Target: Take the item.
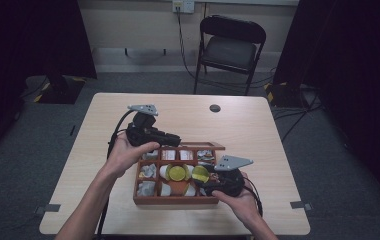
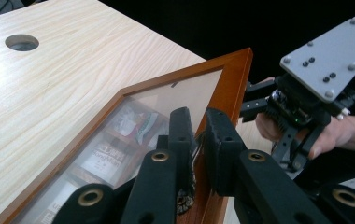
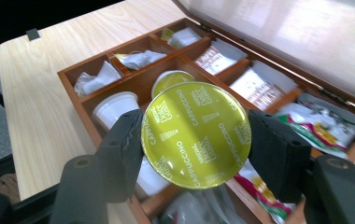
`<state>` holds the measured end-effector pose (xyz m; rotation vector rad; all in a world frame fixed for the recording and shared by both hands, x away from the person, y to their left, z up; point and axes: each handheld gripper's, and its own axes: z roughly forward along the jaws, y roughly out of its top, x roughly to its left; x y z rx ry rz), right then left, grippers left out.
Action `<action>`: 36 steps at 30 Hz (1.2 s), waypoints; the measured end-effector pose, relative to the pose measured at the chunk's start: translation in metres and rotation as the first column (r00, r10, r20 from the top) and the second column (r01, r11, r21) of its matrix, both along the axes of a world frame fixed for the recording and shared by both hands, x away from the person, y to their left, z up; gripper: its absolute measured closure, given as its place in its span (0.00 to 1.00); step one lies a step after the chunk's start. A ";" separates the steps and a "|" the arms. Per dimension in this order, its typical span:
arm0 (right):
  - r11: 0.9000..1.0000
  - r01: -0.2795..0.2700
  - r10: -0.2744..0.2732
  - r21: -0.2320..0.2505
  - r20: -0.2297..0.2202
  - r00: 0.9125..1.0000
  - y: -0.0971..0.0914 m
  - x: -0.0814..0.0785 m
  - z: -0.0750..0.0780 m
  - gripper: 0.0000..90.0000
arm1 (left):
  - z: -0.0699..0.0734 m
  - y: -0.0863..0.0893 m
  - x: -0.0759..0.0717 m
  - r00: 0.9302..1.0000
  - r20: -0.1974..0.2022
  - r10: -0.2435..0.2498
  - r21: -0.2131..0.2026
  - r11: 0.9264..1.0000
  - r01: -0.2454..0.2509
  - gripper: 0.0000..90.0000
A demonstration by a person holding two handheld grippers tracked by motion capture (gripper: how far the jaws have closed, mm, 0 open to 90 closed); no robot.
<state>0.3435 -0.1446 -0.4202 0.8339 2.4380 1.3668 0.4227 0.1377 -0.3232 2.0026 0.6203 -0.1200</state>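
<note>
Right gripper (image 3: 196,154) fingers are clamped on the rim of a yellow cappuccino capsule (image 3: 195,134), held just above the wooden box (image 1: 175,200). Left gripper (image 2: 199,140) fingers are nearly closed, pinching the edge of the glass-paned lid (image 2: 166,100) to hold it up.

Risks, my read:
- Grip is on a thin round rim only, so the capsule could pivot or pop out if tilted.
- Lid grip is narrow; a slip drops it onto the right hand (image 1: 240,200).

High view shows both hands over the tabletop (image 1: 93,150). Right gripper view reads the capsule label and the sachet compartments. Left gripper view shows the lid pinch.
</note>
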 end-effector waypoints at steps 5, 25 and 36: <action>1.000 0.026 -0.026 -0.004 -0.003 1.000 -0.011 -0.002 -0.002 0.42 | 0.000 0.000 0.000 1.000 0.000 0.003 0.001 1.000 -0.003 0.91; 0.991 0.136 -0.136 0.017 -0.001 0.991 -0.053 -0.002 -0.002 0.42 | 0.000 -0.002 -0.001 1.000 0.002 -0.011 0.014 1.000 0.011 0.91; 0.974 0.224 -0.224 0.034 -0.011 0.975 -0.080 0.006 -0.006 0.42 | 0.000 -0.002 -0.001 1.000 0.000 -0.017 0.018 1.000 0.017 0.91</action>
